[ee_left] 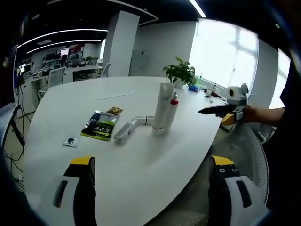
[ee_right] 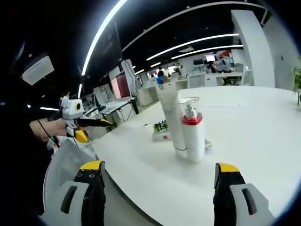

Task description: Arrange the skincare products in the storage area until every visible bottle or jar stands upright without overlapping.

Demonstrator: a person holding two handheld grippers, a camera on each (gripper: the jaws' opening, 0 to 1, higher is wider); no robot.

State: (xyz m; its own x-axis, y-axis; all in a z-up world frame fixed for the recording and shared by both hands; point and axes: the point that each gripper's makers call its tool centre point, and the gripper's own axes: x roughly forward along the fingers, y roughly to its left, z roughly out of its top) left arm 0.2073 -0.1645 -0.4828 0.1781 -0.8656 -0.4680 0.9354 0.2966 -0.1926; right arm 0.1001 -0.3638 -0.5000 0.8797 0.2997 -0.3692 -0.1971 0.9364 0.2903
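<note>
Left gripper view: the left gripper [ee_left: 151, 188] hangs at the bottom of the frame with jaws spread wide and nothing between them, short of the white table [ee_left: 70, 113]. At centre a tall white tube [ee_left: 163, 109] stands upright, touching a pump bottle with a red collar [ee_left: 174, 101]; just left of them a white tube [ee_left: 126, 131] lies flat beside a green packet [ee_left: 99, 125] (so one product, I judge, remains to be stood up). In the right gripper view the right gripper [ee_right: 159, 190] is likewise wide apart and empty, the standing pair at centre.
</note>
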